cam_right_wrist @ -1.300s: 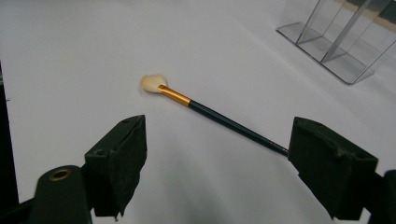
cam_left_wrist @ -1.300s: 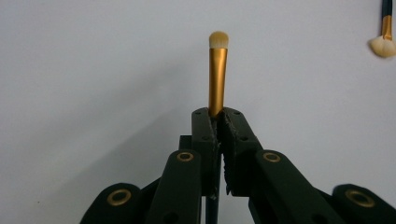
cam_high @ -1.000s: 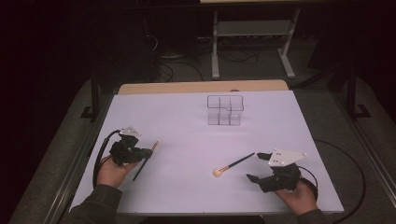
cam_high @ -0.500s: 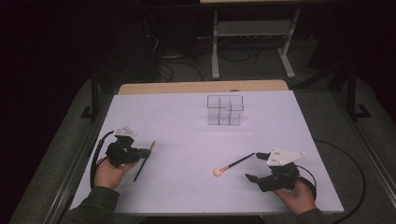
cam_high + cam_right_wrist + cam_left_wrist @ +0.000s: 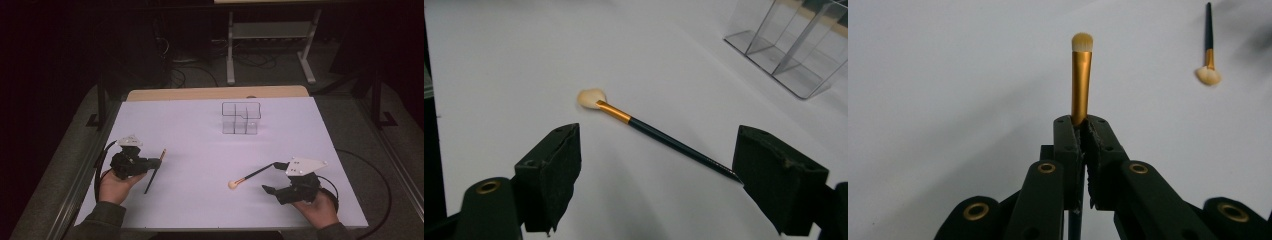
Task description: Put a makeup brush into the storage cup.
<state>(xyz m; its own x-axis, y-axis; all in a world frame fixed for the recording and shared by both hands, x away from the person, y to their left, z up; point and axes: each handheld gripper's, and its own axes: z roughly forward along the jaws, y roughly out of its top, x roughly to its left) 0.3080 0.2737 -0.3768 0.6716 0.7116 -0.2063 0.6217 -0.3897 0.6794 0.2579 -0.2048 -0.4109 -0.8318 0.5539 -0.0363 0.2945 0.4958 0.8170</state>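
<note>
White table [image 5: 200,130] in dark room, left gripper [image 5: 152,162] clamping gold-ferruled brush [image 5: 1081,80], right gripper [image 5: 270,177] agape.

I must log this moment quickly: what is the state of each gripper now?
Left gripper: closed, holding the small gold-ferrule brush.
Right gripper: open, holding nothing; the fan brush lies on the table ahead.

Organizer [image 5: 241,118] at table [image 5: 200,120] rear; 2 brushes [image 5: 154,171] [image 5: 250,176] nearer, L & R.
</note>
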